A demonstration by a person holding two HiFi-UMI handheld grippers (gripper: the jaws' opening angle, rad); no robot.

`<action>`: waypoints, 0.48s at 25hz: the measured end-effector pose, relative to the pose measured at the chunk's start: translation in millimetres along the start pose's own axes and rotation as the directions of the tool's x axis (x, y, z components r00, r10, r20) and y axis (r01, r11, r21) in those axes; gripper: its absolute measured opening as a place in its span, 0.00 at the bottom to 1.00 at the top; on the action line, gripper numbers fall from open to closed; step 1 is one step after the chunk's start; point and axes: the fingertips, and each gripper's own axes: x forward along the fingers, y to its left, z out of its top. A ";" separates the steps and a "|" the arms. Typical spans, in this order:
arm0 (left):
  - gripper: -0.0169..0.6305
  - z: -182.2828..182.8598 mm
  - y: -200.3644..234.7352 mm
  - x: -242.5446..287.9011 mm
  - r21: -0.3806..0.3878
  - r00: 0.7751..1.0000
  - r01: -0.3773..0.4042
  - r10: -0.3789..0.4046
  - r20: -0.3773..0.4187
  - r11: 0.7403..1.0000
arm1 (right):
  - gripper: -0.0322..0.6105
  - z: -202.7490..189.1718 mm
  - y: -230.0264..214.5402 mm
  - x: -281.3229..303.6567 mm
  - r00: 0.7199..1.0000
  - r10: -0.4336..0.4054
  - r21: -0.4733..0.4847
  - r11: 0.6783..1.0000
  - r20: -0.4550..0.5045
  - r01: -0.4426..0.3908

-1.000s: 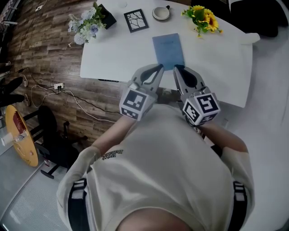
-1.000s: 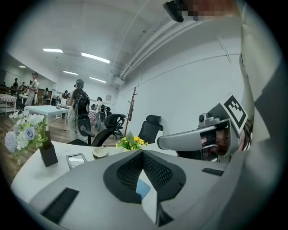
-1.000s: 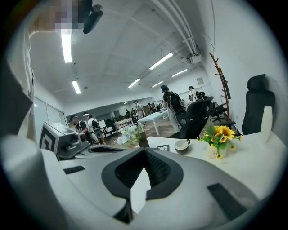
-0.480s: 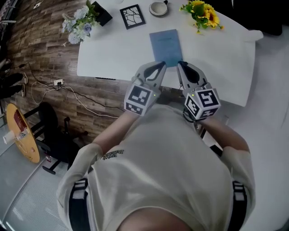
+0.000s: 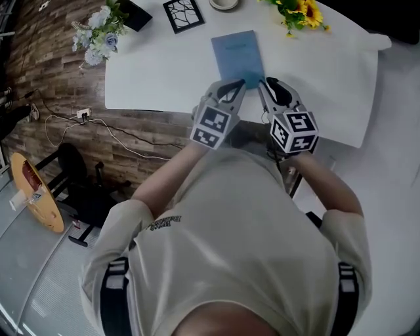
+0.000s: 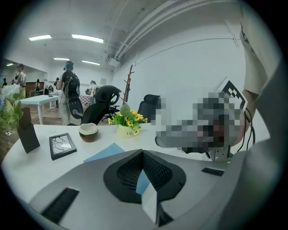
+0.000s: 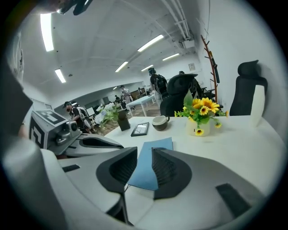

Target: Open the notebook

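Note:
A thin blue notebook (image 5: 237, 56) lies shut on the white table (image 5: 164, 72), its near edge toward me. Both grippers hover side by side at that near edge. My left gripper (image 5: 240, 85) is at the notebook's near left corner, its fingertips touching each other and nothing held. In the left gripper view the left gripper (image 6: 143, 152) shows the notebook (image 6: 104, 152) just beyond its tips. My right gripper (image 5: 268, 83) is by the near right corner. In the right gripper view the right gripper (image 7: 144, 149) has just been opening, with only the notebook (image 7: 159, 144) beyond showing through the gap.
Behind the notebook stand a pot of yellow sunflowers (image 5: 298, 14), a dark cup (image 5: 224, 3) and a black picture frame (image 5: 183, 13). Pale flowers (image 5: 95, 33) sit at the table's far left corner. Cables (image 5: 98, 128) and a black chair (image 5: 79, 190) are on the floor to the left.
Both grippers have moved forward and down to the notebook's near edge. The notebook has not moved.

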 end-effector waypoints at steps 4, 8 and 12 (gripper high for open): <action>0.03 -19.5 7.1 23.3 -0.016 0.998 0.015 -0.016 -0.054 1.000 | 0.24 -23.7 -17.8 17.3 0.998 -0.016 -0.003 1.000 -0.059 0.016; 0.03 -41.2 11.0 48.1 -0.025 0.993 0.029 -0.032 -0.113 0.999 | 0.29 -52.1 -34.4 34.2 0.992 -0.024 0.018 0.999 -0.122 0.026; 0.03 -65.6 11.8 68.8 -0.030 0.983 0.048 -0.052 -0.179 0.998 | 0.29 -78.5 -48.5 48.7 0.986 -0.038 0.052 0.998 -0.165 0.047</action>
